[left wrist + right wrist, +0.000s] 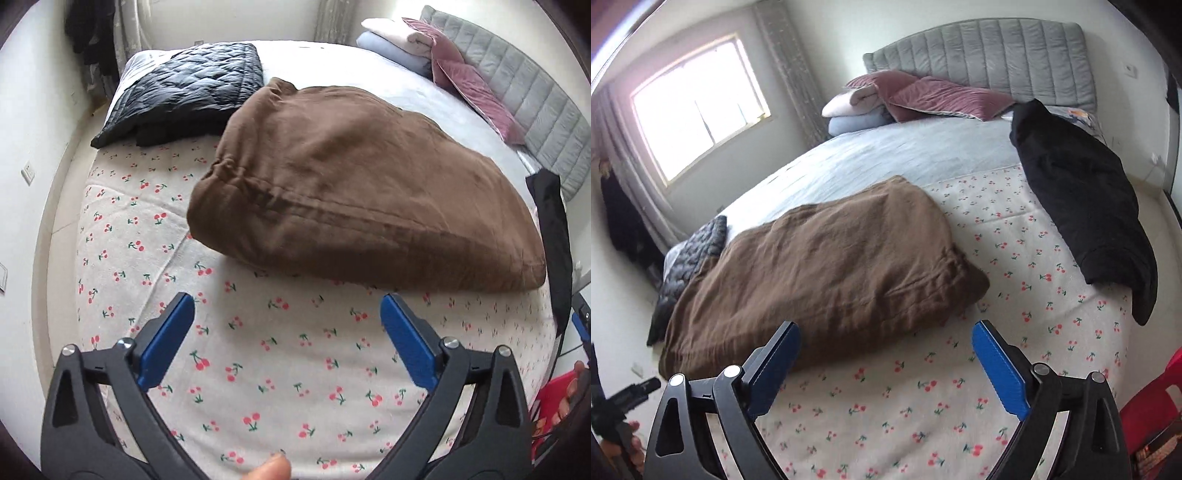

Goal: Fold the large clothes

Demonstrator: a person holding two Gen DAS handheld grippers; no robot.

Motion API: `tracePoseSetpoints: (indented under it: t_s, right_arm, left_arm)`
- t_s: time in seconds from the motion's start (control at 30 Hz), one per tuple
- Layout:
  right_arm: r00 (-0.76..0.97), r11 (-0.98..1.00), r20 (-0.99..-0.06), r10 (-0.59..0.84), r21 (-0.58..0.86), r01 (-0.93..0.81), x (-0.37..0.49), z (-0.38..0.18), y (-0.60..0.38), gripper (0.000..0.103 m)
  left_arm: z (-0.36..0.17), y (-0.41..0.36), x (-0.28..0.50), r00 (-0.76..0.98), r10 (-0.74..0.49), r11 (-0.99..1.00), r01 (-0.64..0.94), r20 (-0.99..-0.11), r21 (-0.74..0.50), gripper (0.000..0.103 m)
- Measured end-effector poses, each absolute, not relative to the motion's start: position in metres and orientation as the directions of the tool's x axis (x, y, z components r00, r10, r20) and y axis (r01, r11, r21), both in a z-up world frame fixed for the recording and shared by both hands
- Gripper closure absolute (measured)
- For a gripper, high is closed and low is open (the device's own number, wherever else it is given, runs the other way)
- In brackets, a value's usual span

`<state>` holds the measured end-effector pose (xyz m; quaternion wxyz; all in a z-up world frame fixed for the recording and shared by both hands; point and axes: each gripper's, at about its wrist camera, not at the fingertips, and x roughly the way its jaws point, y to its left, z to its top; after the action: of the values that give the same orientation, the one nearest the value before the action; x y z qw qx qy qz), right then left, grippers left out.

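Soft daylight comes from the window, which glares white. Fisheye bending curves the edges, corners go dark, and the brown garment looks slightly blurred.

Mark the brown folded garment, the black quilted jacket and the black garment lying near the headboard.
brown folded garment (351, 177), left wrist view, middle of top face.
black quilted jacket (184, 88), left wrist view, centre of quilted panel.
black garment (1082, 199), right wrist view, middle of its body.

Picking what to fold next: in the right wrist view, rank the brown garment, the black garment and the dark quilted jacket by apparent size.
1. brown garment, though it lies nearest the camera
2. black garment
3. dark quilted jacket, mostly hidden behind the brown one, so its true size is unsure
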<state>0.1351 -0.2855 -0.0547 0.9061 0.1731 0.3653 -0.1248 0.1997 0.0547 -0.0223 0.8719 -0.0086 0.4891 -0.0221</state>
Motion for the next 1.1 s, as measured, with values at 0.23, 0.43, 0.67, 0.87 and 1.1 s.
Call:
tracePoseSetpoints:
  t_s: [0.23, 0.43, 0.67, 0.87, 1.1]
  right_arm:
    - [0.627, 0.952, -0.764, -0.150, 0.059, 0.300, 0.143, -0.083, -0.221, 0.006]
    - [0.577, 0.965, -0.798, -0.175, -0.022, 0.262, 0.147, -0.098, -0.199, 0.006]
    - [0.561, 0.966, -0.806, -0.190, -0.050, 0.255, 0.143, -0.101, -0.191, 0.006]
    - [0.574, 0.964, -0.795, -0.197, -0.052, 0.260, 0.142, -0.098, -0.187, 0.006]
    - [0.562, 0.967, -0.805, -0.189, -0.053, 0.248, 0.144, -0.103, -0.184, 0.006]
  left_arm:
    - [-0.033, 0.009, 0.160, 0.552, -0.006, 0.991, 0.112, -0.834, 0.067, 0.001]
    - [-0.050, -0.018, 0.144, 0.530, -0.007, 0.980, 0.173, -0.848, 0.100, 0.001]
    - [-0.057, -0.027, 0.136, 0.507, -0.049, 0.979, 0.195, -0.860, 0.060, 0.001]
    - [-0.053, -0.026, 0.133, 0.514, -0.059, 0.980, 0.192, -0.856, 0.048, 0.001]
    - [-0.052, -0.026, 0.132, 0.507, -0.067, 0.980, 0.195, -0.859, 0.039, 0.001]
